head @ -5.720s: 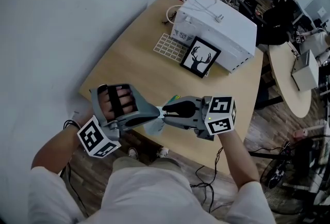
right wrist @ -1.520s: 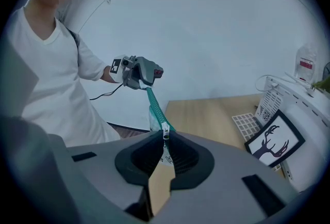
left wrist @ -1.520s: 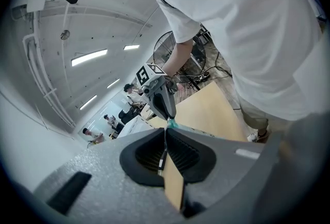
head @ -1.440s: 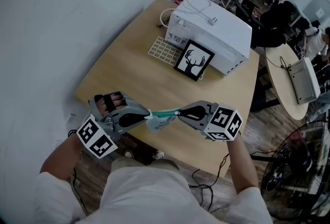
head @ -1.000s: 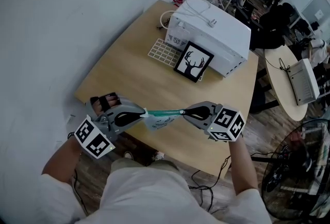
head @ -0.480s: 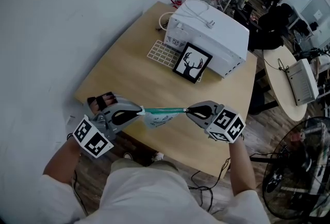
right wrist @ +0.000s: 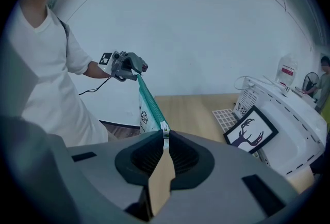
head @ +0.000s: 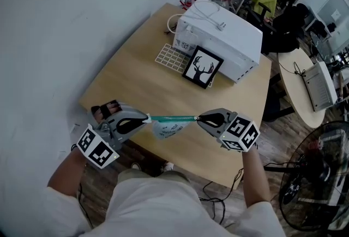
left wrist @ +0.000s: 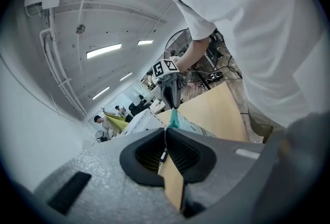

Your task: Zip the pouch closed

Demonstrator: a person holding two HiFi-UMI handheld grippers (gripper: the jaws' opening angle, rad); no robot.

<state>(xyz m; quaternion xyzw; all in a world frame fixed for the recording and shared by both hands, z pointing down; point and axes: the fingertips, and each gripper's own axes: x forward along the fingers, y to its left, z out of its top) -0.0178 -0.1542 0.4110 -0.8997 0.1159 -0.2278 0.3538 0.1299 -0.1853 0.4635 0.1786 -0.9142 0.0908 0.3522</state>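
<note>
Pale wood fills the tabletop [head: 136, 83], which stands against a plain white wall and carries a white boxy appliance [head: 226, 39] at its far side, with a framed deer picture [head: 204, 66] leaning on it and a white grid-like piece [head: 170, 55] lying beside it. Above the near edge of the tabletop, clear of the wood, the pouch [head: 170, 129] hangs in the air between the two tools. The left hand-held gripper [head: 146, 119] has its jaws closed on the left end of the pouch. The right hand-held gripper [head: 199, 118] has its jaws pinched together on the zipper pull [right wrist: 164, 130], which shows as a small pale tab right at the jaw tips in the right gripper view. The teal zipper [head: 173, 118] runs taut and nearly level from one tool to the other, so its long axis lies along the line that joins them, with the pale printed body of the pouch sagging below it. From the right tool, the pouch stretches straight ahead toward the left tool; both are equally close, each at one end. The teeth along the visible run look joined, so the slider seems at or near the end of its travel. Any remaining pull would go along that same line, away from the left tool, which anchors the cloth.
</note>
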